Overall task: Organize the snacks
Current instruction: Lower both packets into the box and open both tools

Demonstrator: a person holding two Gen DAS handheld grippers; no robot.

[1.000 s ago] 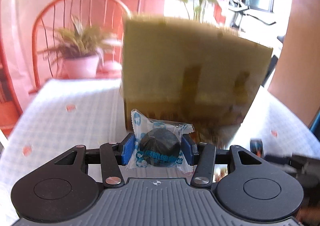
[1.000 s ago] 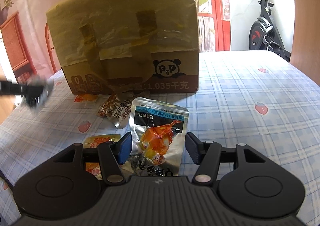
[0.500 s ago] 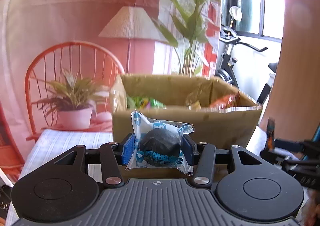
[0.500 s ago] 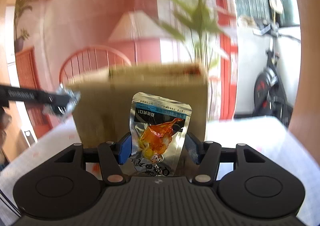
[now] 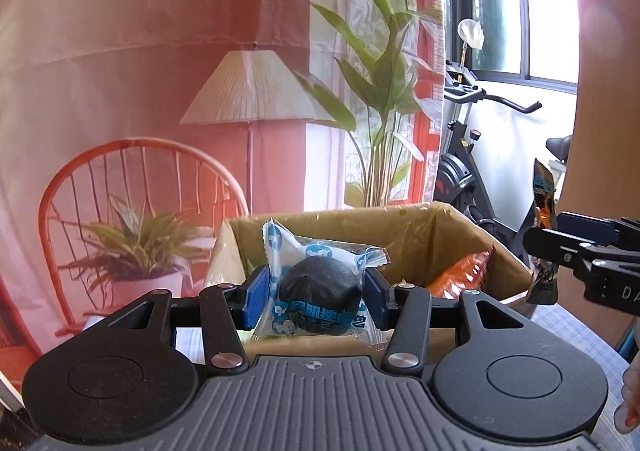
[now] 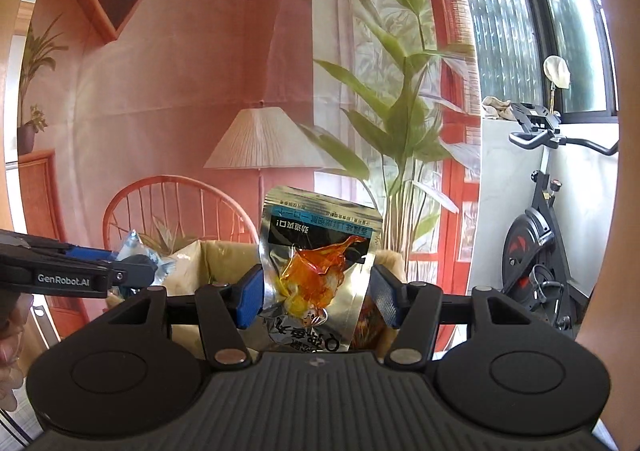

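**Inspector:** Left tongs (image 5: 316, 289), condition?

**Assistant:** Clamped on a clear blue-printed wrapper holding a dark round snack (image 5: 318, 283). Both blue pads press the wrapper's sides. It is held in the air in front of the open cardboard box (image 5: 404, 235), at about rim level.

**Inspector:** Right tongs (image 6: 316, 293)?

**Assistant:** Gripping a silver foil pouch (image 6: 318, 263) with an orange graphic, held upright with its print upside down. The left pad touches the pouch; at the right pad I cannot tell whether there is contact. The pouch is raised over the box's near edge (image 6: 224, 251).

**Inspector:** Box contents?

**Assistant:** From the left wrist view, an orange packet (image 5: 464, 271) lies against the right inner wall. Other items inside are hidden behind the tongs.

**Inspector:** Relation between the two tools?

**Assistant:** Side by side, apart. The right tool's arm (image 5: 588, 255) shows at the left view's right edge, the pouch seen edge-on beside it.

**Inspector:** Surroundings?

**Assistant:** A checked counter (image 5: 576, 327) beneath the box; an exercise bike (image 6: 540, 251) beyond.
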